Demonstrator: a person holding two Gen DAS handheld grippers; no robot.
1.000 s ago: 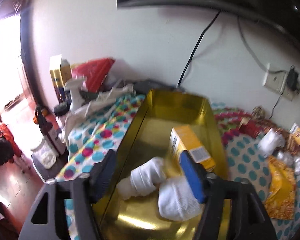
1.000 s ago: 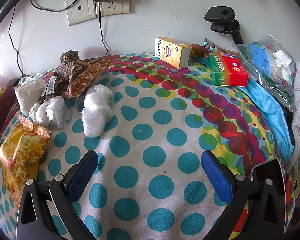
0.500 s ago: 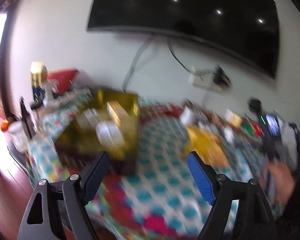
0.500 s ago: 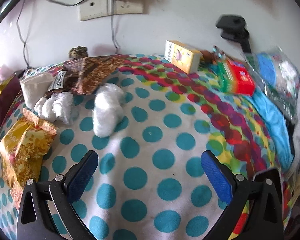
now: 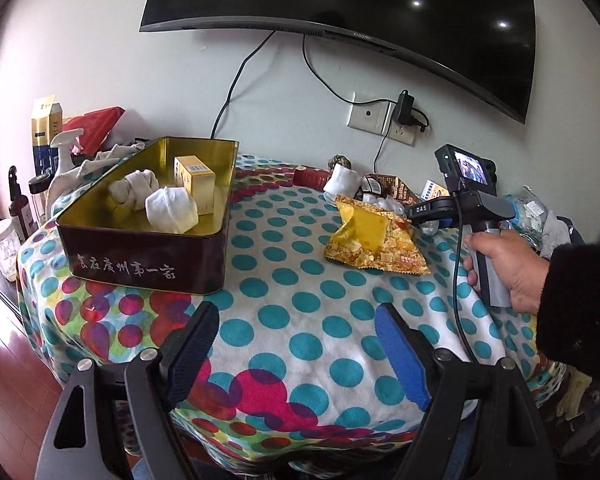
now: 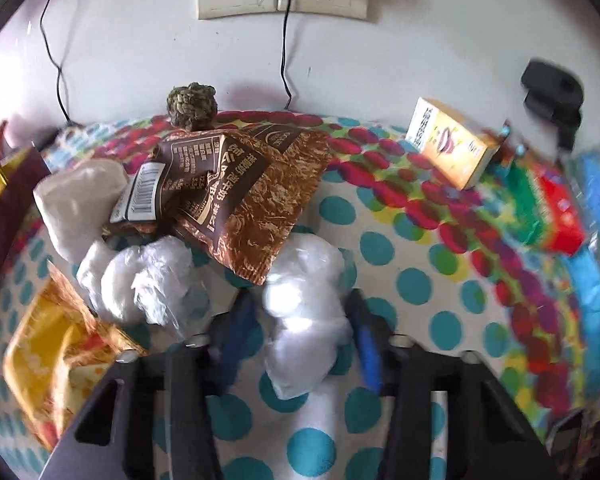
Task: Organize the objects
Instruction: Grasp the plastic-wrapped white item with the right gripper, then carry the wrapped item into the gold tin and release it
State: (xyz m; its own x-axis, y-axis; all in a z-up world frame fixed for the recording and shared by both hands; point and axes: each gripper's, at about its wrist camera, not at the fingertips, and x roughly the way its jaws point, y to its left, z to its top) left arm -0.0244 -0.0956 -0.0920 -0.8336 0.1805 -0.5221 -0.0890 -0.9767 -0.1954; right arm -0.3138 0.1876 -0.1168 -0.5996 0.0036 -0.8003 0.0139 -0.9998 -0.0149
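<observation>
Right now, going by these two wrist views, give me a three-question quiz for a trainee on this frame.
1. True or false: the left gripper holds something.
2. What lies between the fingers of the right gripper? A) yellow box B) white plastic-wrapped bundle C) brown snack bag
3. Fill in: the gold tin holds rolled white cloths and a yellow ____.

Key
1. False: it is open, over bare polka-dot cloth.
2. B: the white plastic-wrapped bundle; contact is unclear.
3. box.

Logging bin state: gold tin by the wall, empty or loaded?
Loaded. The gold tin is lidless and holds two white cloth bundles and a yellow box standing upright.
</observation>
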